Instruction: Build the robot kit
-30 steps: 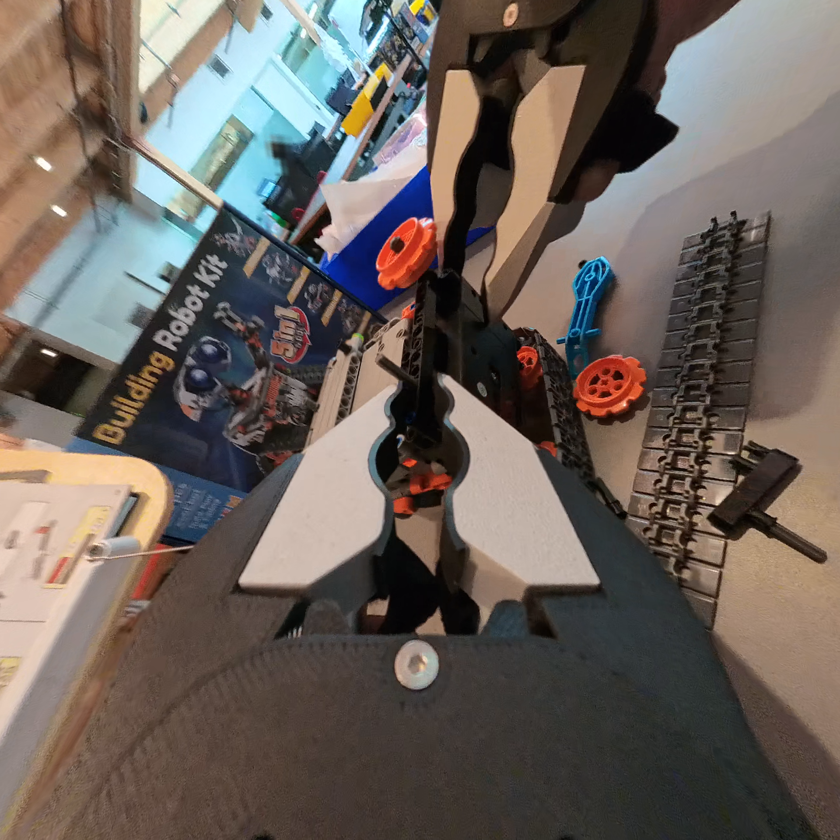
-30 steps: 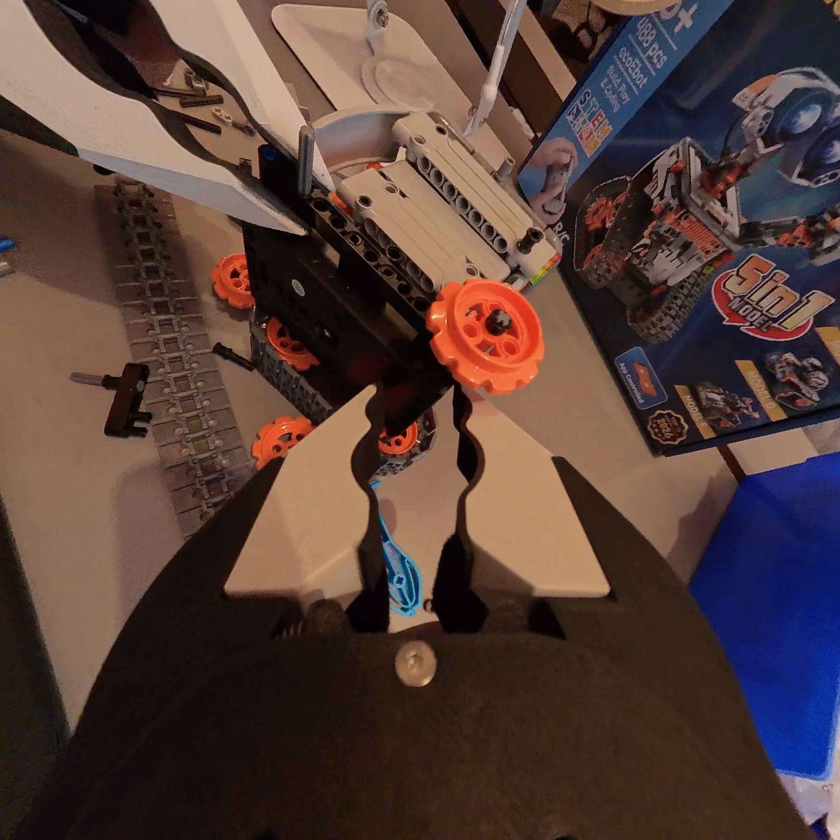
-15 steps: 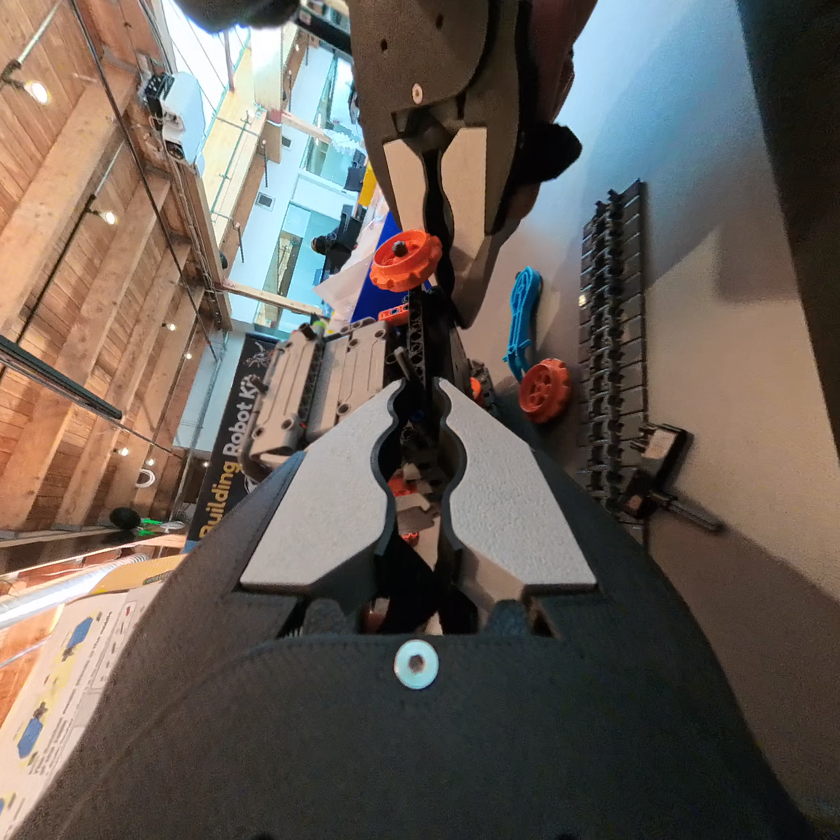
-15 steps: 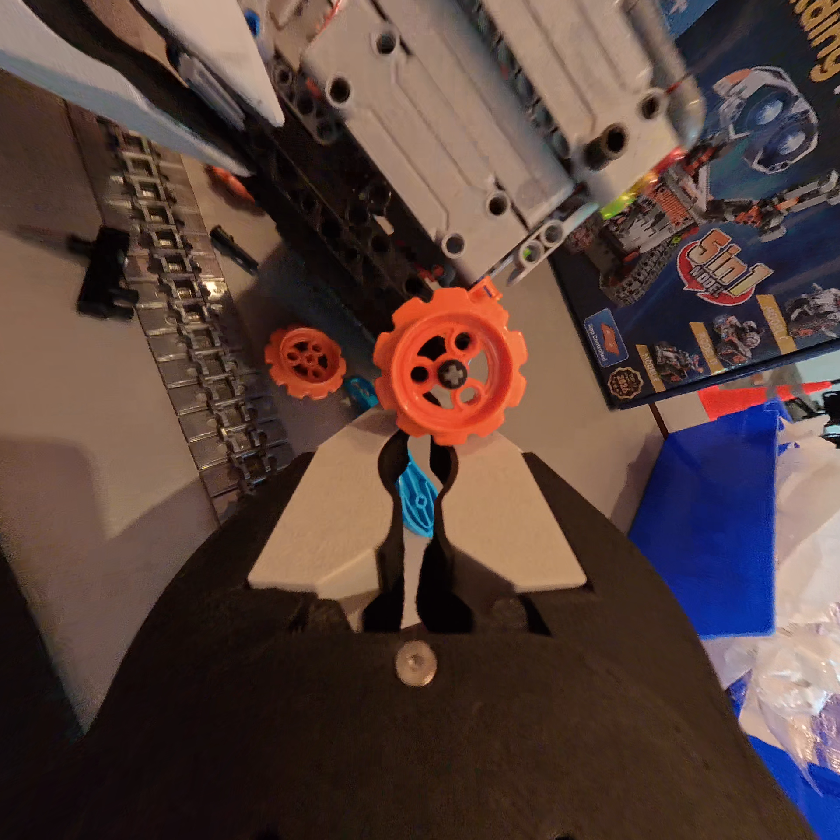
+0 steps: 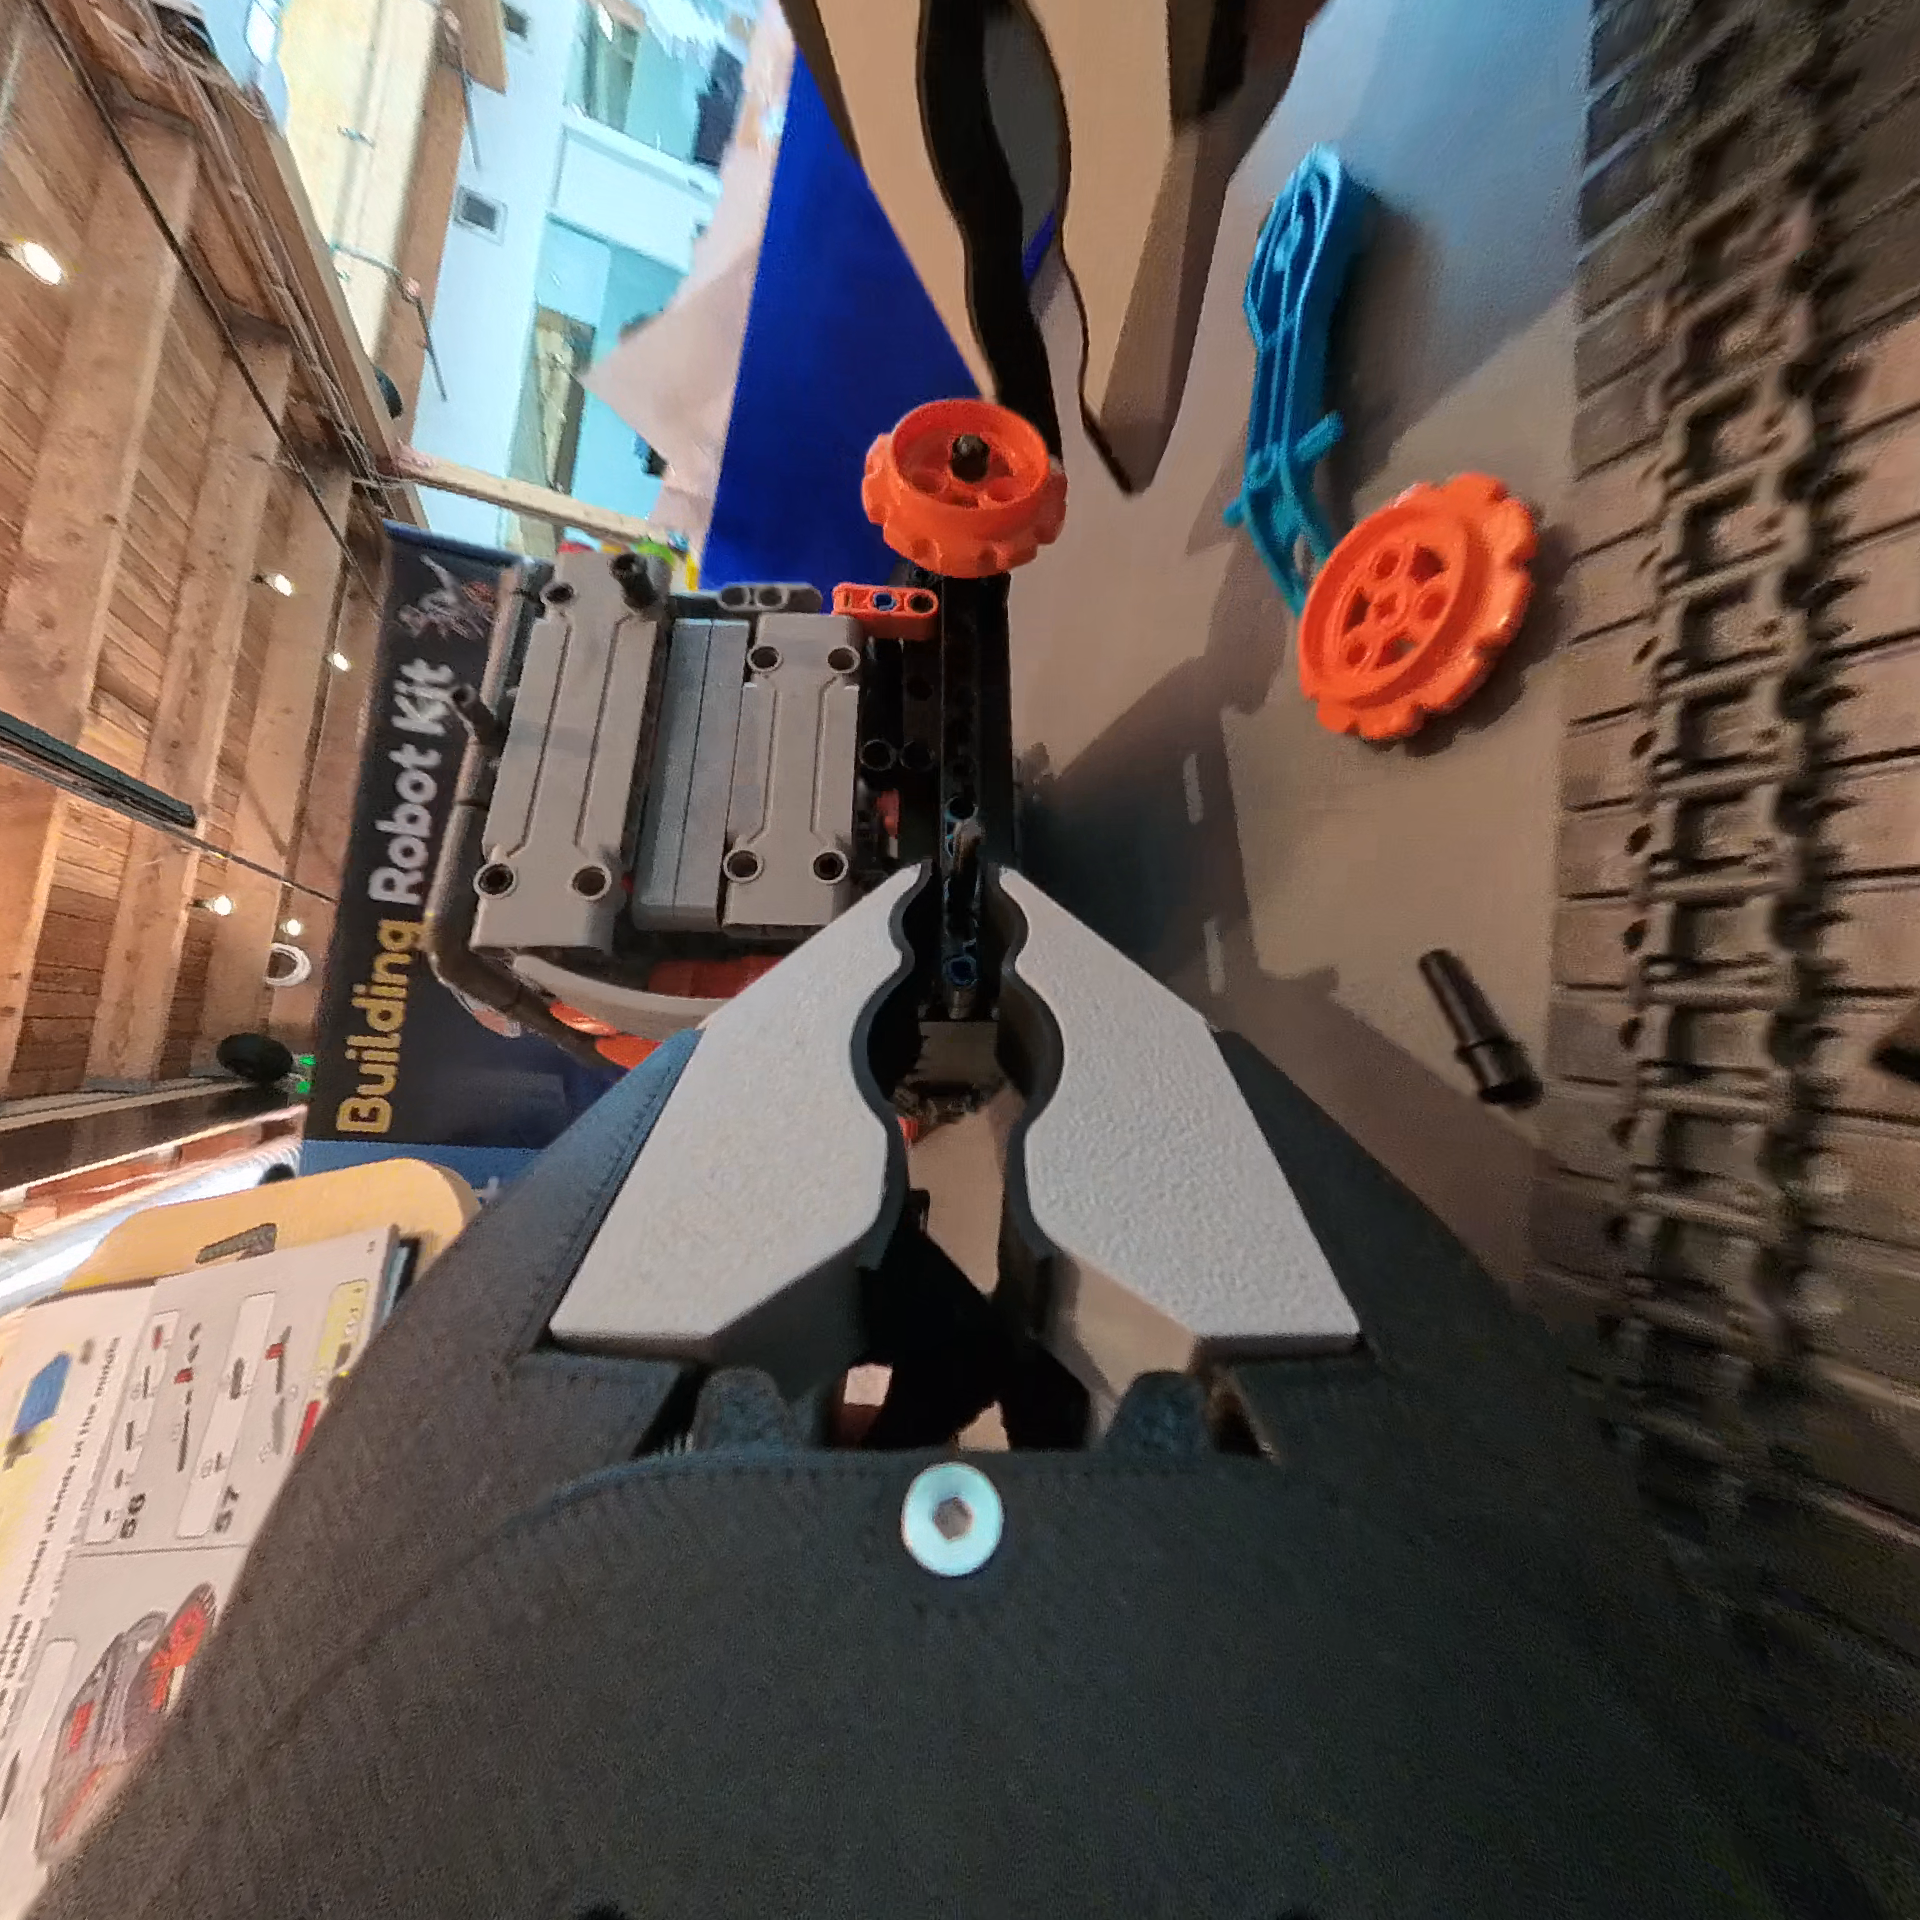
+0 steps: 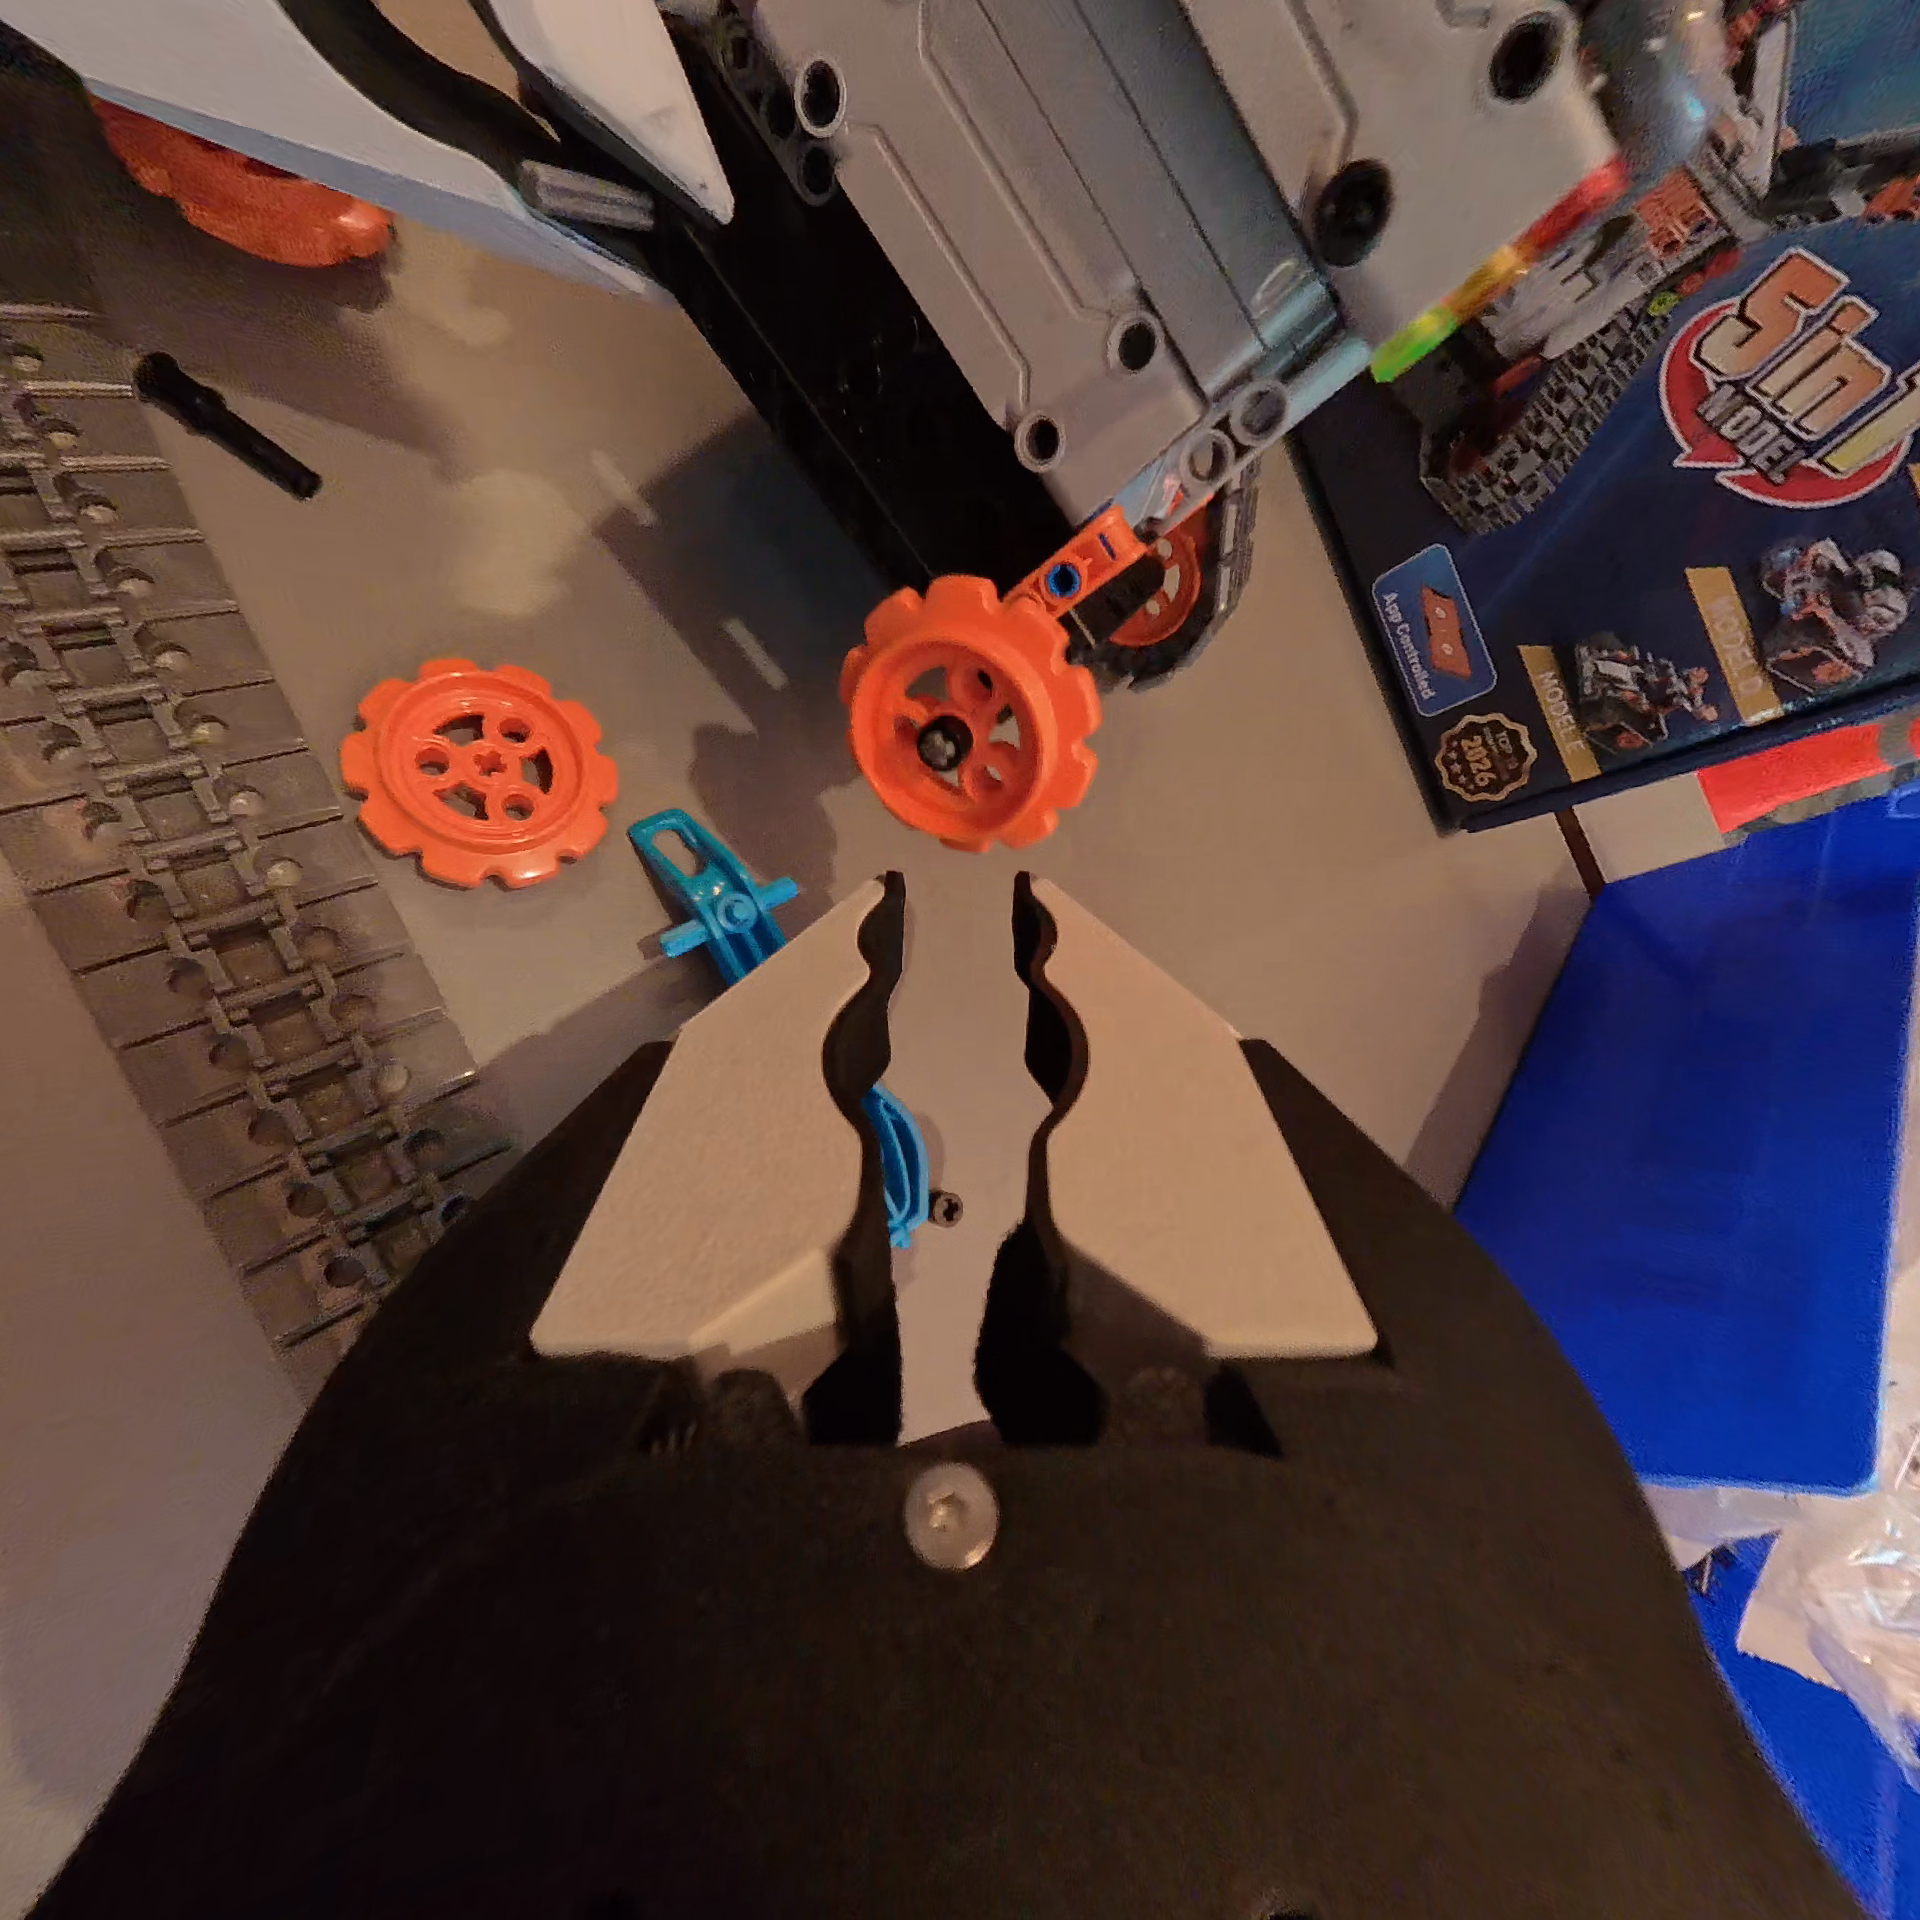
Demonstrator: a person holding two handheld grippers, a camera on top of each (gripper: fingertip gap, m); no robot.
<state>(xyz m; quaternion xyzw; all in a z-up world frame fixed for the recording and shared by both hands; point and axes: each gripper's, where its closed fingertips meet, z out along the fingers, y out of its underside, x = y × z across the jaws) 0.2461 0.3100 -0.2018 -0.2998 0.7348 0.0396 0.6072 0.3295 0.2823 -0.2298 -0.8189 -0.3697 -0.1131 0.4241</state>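
My left gripper is shut on the black side frame of a robot model built of grey blocks, and holds it tilted above the grey table. An orange toothed wheel sits on an axle at the model's far end. My right gripper is open and empty, its tips just short of that mounted wheel. It also shows in the left wrist view, above the wheel. The left gripper appears at the top left of the right wrist view.
On the table lie a loose orange wheel, a blue lever part, a long grey track strip and a black pin. The kit box, a blue sheet and an instruction booklet border the space. Tip to tip, the grippers are about 10 centimetres apart.
The left gripper has lifted and turned the model. The right gripper, close under the mounted wheel before, has opened wider and drawn back from it.
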